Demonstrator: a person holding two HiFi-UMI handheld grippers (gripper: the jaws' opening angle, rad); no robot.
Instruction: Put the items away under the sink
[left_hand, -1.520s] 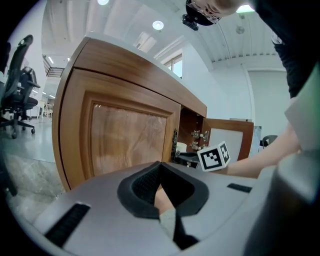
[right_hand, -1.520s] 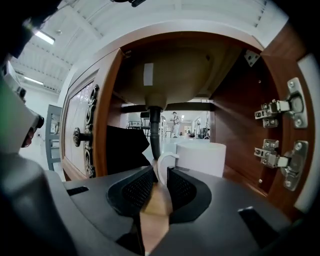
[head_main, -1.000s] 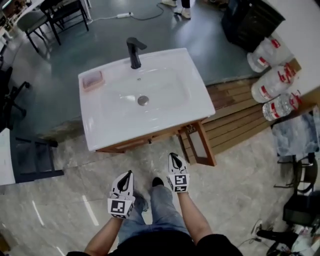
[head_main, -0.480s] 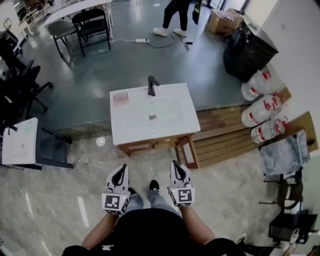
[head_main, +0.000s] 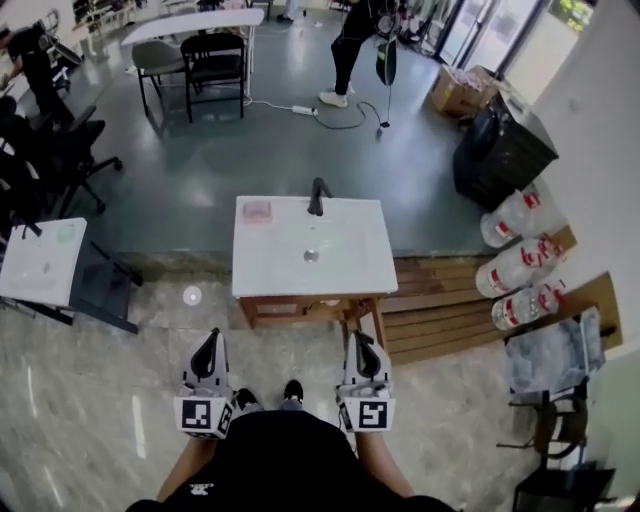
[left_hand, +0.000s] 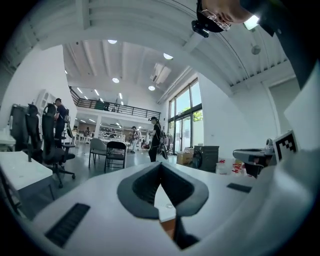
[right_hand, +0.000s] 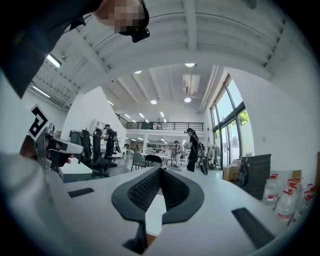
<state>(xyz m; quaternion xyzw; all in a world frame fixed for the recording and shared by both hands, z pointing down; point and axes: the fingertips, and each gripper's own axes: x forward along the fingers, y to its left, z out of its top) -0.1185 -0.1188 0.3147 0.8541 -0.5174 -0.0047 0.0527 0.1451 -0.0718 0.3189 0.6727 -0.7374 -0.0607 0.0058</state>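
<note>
Jaws pressed together on nothing, our left gripper (head_main: 207, 352) and right gripper (head_main: 362, 350) hang side by side at our waist; sink cabinet (head_main: 300, 308) stands straight ahead, well apart, its open door (head_main: 378, 325) nearer the right gripper, a pink soap dish (head_main: 257, 211) on the basin's far-left corner

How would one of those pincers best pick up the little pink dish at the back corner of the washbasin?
Probably from straight above, jaws closing on the pink dish across its shorter, front-to-back span. It lies flat and low in the back left corner of the sink top, offering little side to catch, and the black faucet stands clear to its right.
</note>
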